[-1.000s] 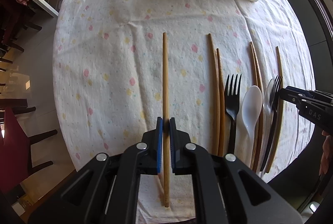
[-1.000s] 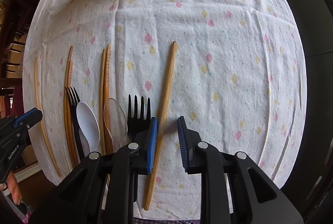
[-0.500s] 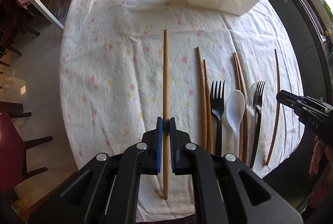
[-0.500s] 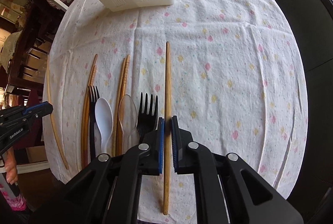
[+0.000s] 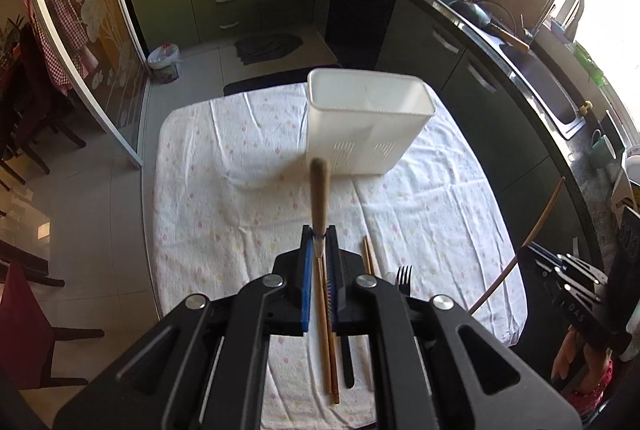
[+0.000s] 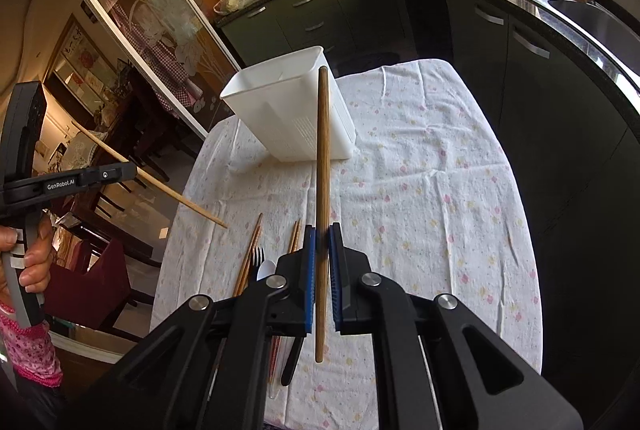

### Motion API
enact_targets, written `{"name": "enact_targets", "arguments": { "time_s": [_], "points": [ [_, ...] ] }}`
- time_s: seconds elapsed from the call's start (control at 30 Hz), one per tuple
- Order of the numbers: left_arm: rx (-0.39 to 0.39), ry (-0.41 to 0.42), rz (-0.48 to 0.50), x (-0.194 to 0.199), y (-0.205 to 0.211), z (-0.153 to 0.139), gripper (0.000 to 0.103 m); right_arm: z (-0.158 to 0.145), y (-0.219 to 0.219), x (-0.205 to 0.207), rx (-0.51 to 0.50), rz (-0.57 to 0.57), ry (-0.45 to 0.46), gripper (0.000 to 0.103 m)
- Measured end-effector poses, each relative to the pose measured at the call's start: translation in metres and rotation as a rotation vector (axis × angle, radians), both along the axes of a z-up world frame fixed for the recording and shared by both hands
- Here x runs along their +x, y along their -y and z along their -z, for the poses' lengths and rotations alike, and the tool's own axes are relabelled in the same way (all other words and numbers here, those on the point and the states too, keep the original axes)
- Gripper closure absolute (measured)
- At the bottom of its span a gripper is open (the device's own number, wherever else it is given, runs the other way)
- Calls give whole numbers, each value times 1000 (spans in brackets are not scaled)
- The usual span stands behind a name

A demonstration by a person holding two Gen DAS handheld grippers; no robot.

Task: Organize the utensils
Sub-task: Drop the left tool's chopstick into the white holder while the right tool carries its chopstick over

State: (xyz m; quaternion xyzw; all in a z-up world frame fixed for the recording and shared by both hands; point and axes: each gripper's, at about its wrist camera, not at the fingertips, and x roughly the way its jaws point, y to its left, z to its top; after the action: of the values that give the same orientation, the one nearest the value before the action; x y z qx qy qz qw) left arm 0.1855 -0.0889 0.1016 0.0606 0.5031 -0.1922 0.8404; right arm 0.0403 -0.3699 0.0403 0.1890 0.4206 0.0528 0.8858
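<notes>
Kitchen, cloth-covered desk [image 5: 224, 198]. Left gripper [image 5: 319, 250] and right gripper [image 6: 322, 246] each clamped on a chopstick [image 5: 319, 198], airborne. White holder [image 5: 368, 122] ahead of both. Step: carry. Next: tip sticks upright over holder.

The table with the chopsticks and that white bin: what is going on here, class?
A person holds a gripper in each hand. The left gripper is shut on one chopstick, the right gripper on another chopstick, both off the table. The white utensil holder stands beyond; more chopsticks and forks lie on the tablecloth.
</notes>
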Motion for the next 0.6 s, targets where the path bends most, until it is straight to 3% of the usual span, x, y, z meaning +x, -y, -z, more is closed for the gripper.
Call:
{"name": "enact_targets", "arguments": {
  "time_s": [0.17, 0.33, 0.6],
  "points": [
    [-19, 112, -11, 17, 25, -47, 97, -12, 12, -1, 11, -2, 20, 96],
    [-18, 175, -17, 33, 49, -78, 97, -10, 18, 1, 25, -9, 16, 95],
    [-31, 226, -38, 62, 68, -100, 97, -17, 27, 8, 40, -10, 34, 95]
  ]
}}
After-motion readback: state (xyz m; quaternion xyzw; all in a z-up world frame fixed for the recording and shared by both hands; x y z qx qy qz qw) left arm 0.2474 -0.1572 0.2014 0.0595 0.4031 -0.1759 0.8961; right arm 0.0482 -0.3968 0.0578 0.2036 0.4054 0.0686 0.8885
